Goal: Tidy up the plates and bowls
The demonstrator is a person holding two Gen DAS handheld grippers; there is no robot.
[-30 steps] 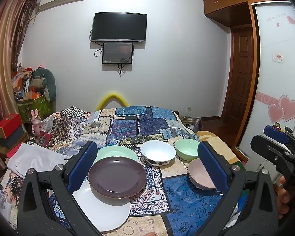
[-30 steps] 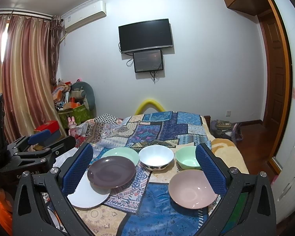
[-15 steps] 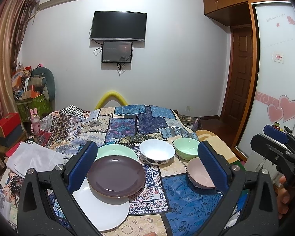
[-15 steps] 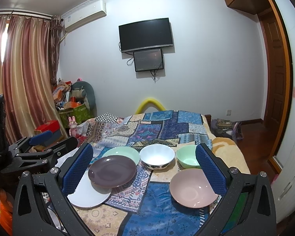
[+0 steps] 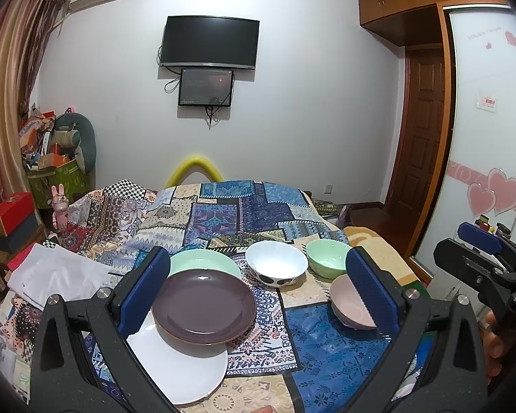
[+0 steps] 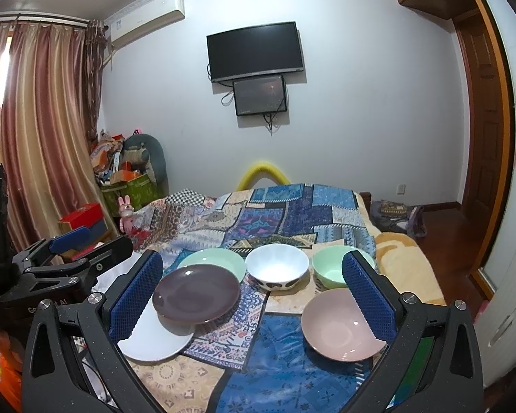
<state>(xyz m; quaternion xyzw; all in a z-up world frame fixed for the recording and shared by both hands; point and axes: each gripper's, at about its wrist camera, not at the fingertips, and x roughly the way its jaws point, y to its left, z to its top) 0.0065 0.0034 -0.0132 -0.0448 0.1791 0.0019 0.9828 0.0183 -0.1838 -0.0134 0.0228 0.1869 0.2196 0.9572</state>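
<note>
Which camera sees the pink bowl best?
The right wrist view: the pink bowl shows almost whole, only its right edge behind a tool finger. In the left wrist view that bowl is half hidden by a finger.

Left claw (image 5: 258,289), right claw (image 6: 254,285): both wide, empty.

Ahead of your tools, bare patchwork cloth (image 6: 278,354) offers passage between the purple plate (image 6: 196,292) and pink bowl (image 6: 340,325).

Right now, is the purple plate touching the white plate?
Touching. The right wrist view shows the purple plate lying partly on top of the white plate, overlapping its far edge.
</note>
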